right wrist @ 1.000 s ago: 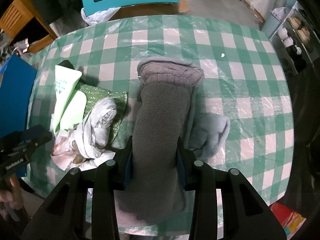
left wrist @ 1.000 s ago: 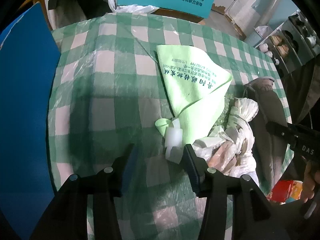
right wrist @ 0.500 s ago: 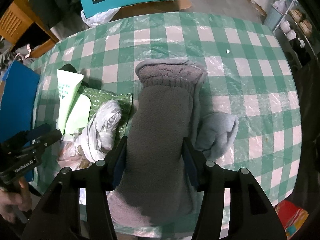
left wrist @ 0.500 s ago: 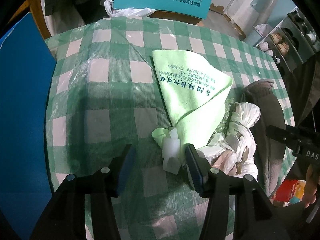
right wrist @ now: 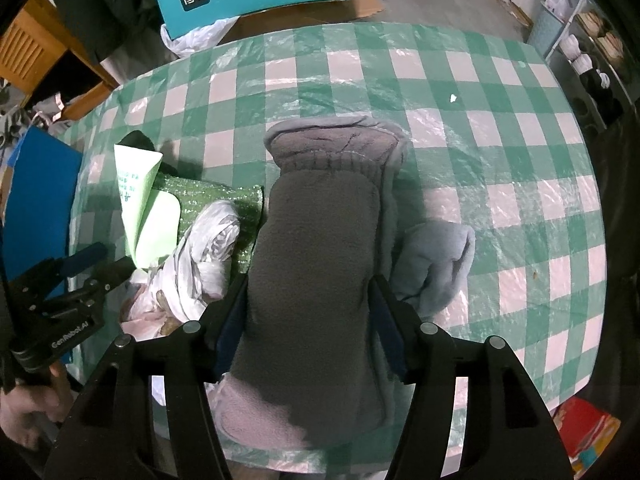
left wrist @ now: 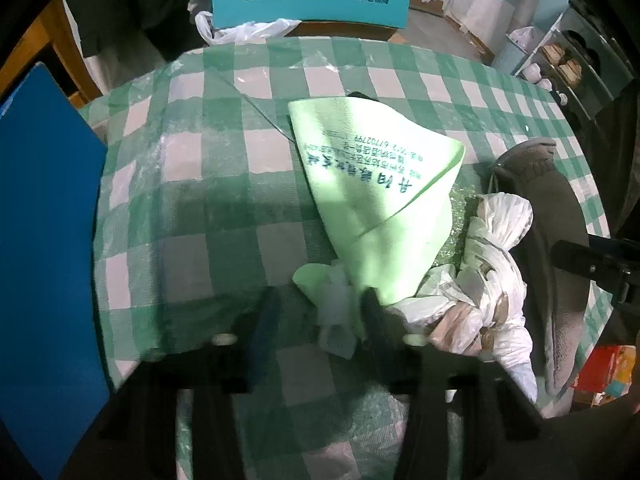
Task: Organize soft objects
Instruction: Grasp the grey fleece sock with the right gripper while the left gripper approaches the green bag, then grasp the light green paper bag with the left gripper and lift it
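the grey fleece sock (right wrist: 316, 248) lies lengthwise near the middle of the green checked tablecloth (right wrist: 500, 128), cuff away from the camera, over a pale blue fleece piece (right wrist: 436, 260) that pokes out on its right side. the right gripper (right wrist: 308, 316) sits astride the sock's lower half, jaws spread wide so each finger stands just beside an edge of the fabric rather than biting it. just beside the sock on its left is a heap: a knotted white plastic bag (right wrist: 200, 264) on a green glittery pad (right wrist: 216, 200), with a light green printed cloth (left wrist: 384, 200) folded over it. the left gripper (left wrist: 316, 312) is blurred in its own view, jaws apart, with the cloth's crumpled white-tipped corner between the fingers; contact cannot be told.

judging from this, the step in hand is getting a grip on each soft item. for the sock, closing lower down and square to its length should gather both layers instead of skidding off the fleece. for the cloth, pinching the corner itself, clear of the bag, should keep the heap from dragging along.
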